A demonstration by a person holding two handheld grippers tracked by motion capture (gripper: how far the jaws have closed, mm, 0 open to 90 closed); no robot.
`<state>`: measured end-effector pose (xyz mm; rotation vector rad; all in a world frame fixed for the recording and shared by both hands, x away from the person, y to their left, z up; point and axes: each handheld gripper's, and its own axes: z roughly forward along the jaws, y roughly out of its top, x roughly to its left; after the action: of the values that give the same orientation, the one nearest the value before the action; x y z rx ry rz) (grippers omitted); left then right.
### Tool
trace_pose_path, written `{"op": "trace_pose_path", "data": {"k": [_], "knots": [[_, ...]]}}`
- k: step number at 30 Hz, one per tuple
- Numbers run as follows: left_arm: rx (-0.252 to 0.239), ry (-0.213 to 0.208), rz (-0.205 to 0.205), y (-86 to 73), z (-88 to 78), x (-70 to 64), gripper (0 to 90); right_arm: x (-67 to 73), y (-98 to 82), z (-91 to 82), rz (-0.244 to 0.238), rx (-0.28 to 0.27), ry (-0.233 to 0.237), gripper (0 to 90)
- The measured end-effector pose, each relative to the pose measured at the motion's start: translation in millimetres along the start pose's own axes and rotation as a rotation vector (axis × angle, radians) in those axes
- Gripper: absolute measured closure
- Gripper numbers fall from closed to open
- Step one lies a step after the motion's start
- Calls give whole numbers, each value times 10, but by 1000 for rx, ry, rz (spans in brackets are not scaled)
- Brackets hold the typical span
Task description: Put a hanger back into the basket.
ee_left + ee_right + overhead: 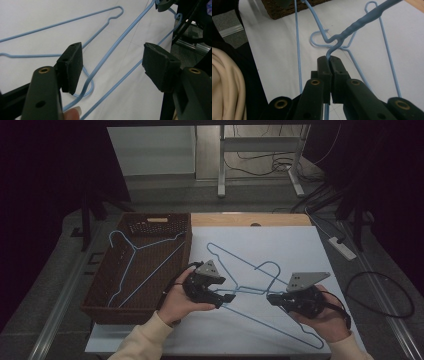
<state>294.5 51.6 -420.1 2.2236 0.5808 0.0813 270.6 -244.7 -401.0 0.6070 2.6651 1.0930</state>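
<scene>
Two blue wire hangers lie crossed on the white tabletop [300,245]. One hanger [227,254] lies flat towards the back. The other hanger [280,327] runs to the front right, and my right gripper [270,298] is shut on its wire [332,50] just below the twisted neck [362,21]. My left gripper [230,297] faces the right one from the left, a short gap apart. Its jaws stand open [112,60], with a slanting hanger wire [120,42] passing between the pads [75,65] without touching them. A curved hook [88,86] lies beneath the left pad.
A brown woven basket [100,285] stands at the left of the table with a third blue hanger [135,247] resting in it. A person's hands and cream sleeve [145,335] come in from the front edge. Table legs, cables and a power strip [342,247] lie beyond.
</scene>
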Motion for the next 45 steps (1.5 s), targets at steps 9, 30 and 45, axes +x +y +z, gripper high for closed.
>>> {"op": "trace_pose_path", "data": {"k": [9, 30, 45], "knots": [[93, 10, 82, 77, 159, -71, 581, 3, 7, -13, -12, -4, 12, 885], [193, 26, 190, 85, 268, -152, 821, -45, -16, -15, -19, -9, 1, 881], [139, 57, 158, 90, 5, -222, 877, -69, -26, 14, 1, -149, -109, 714]]}}
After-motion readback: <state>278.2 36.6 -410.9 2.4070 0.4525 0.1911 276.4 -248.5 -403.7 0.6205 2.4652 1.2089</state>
